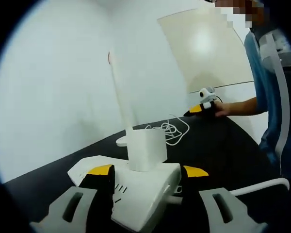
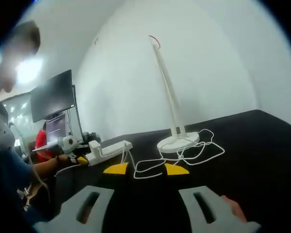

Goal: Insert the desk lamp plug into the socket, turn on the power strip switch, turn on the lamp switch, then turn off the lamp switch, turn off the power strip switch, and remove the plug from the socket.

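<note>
The left tongs (image 1: 146, 175) are pinching the near end of the white power strip (image 1: 136, 191), their yellow-tipped jaws pressed against its two sides, and a white block-shaped plug adapter (image 1: 147, 148) stands seated in a socket on top, at about 12 o'clock from the jaws in the left gripper view. The right tongs (image 2: 146, 169) are spread apart and hold nothing; they hang low over the black bench (image 2: 262, 145), with the loose white cable (image 2: 184, 155) lying just beyond their tips. The desk lamp (image 2: 172, 116) stands upright at about 1 o'clock in the right gripper view, its round base resting on the bench among the cable loops, while the power strip lies off at 10 o'clock there, well apart from the right tongs. Whether the strip's switch is on, I cannot tell. Judging by the seated plug, the step in hand is likely a switch or the plug's removal; doing it well means the left tongs bracing the strip flat while the right tongs come across and act squarely from above, without snagging the cable
</note>
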`<state>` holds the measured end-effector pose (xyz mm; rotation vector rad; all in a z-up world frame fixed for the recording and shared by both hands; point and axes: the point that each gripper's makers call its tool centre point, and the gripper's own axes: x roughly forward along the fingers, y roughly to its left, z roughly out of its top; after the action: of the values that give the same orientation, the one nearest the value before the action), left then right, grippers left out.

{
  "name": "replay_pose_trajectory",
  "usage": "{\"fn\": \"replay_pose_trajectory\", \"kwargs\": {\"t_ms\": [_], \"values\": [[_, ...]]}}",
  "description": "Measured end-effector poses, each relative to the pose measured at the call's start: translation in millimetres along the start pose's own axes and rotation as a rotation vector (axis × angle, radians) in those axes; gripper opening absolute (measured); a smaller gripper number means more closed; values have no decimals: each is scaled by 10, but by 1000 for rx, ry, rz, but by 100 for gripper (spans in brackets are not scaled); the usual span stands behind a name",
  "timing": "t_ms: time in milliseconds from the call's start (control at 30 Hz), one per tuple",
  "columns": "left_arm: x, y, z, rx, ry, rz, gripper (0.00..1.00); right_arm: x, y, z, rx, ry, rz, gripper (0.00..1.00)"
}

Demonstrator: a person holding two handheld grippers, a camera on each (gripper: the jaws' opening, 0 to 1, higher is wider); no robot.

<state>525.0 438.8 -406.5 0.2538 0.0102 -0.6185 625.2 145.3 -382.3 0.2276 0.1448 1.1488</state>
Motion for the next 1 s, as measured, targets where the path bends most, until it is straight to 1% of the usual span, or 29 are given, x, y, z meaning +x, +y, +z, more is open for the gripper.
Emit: {"fn": "replay_pose_trajectory", "kwargs": {"t_ms": [167, 233, 300, 333, 433, 500, 567, 600, 633, 733, 800, 933, 1000], "values": [[25, -9, 3, 12, -17, -3, 56, 6, 13, -5, 6, 1, 1, 28], [33, -12, 11, 9, -26, -1, 56, 5, 25, 11, 27, -5, 14, 28], [40, -14, 14, 6, -32, 4, 57, -9, 61, 77, 83, -33, 56, 28], [40, -14, 12, 6, -35, 3, 57, -23, 45, 112, 111, -48, 63, 28], [41, -22, 7, 2, -40, 2, 57, -48, -20, 200, 177, -88, 60, 28], [45, -21, -2, 2, -42, 2, 57, -54, -107, 194, 236, -80, 28, 28], [47, -5, -21, 0, -42, 3, 57, -60, -143, 218, 265, -94, 30, 28], [49, -1, -22, -1, -42, 3, 57, -68, -149, 251, 305, -110, 40, 28], [49, -1, -23, -1, -42, 3, 57, -80, -165, 281, 325, -124, 44, 28], [51, -4, -17, -2, -41, 3, 57, -109, -224, 387, 316, -147, 27, 28], [56, -1, -19, -2, -41, 4, 57, -91, -222, 500, 281, -152, 20, 28], [61, 14, -21, -3, -42, 3, 57, -7, -198, 640, 180, -102, 11, 28], [59, 8, -17, -2, -41, 4, 57, 42, -154, 712, 160, -99, 20, 28]]}}
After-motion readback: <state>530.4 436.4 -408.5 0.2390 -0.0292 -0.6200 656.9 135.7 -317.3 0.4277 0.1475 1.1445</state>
